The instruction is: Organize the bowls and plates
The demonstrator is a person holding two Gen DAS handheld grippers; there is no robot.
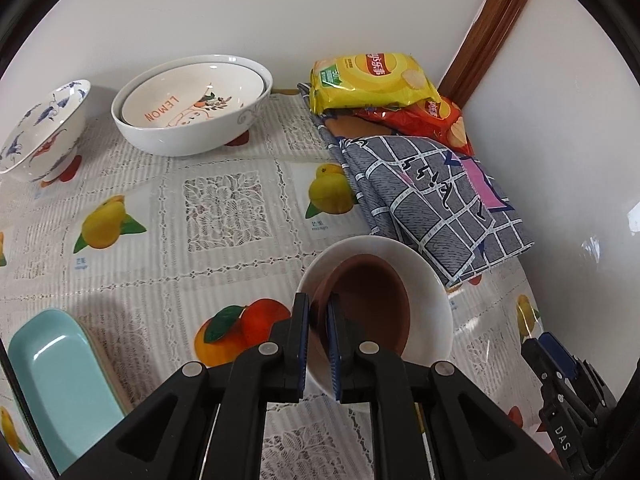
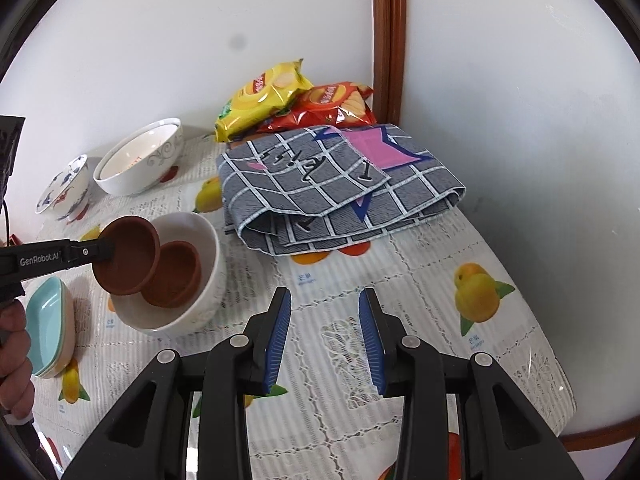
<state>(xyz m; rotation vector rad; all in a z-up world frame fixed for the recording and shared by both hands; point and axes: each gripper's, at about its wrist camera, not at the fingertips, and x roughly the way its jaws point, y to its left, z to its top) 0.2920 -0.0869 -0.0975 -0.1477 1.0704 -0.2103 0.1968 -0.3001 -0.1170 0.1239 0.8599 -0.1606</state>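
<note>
My left gripper (image 1: 319,300) is shut on the rim of a small brown bowl (image 1: 366,300) and holds it tilted over a white bowl (image 1: 434,292). In the right wrist view the held brown bowl (image 2: 128,256) hangs above a second brown bowl (image 2: 176,276) that lies inside the white bowl (image 2: 208,240). My right gripper (image 2: 325,300) is open and empty over the tablecloth, to the right of the white bowl. A large white bowl with a LEMON bowl nested in it (image 1: 192,104) and a blue-patterned bowl (image 1: 40,128) stand at the back.
Stacked teal oblong dishes (image 1: 60,380) sit at the front left. A folded grey checked cloth (image 2: 336,184) and yellow (image 2: 264,96) and red (image 2: 332,108) crisp bags lie at the back right by the walls. The table edge curves at the right.
</note>
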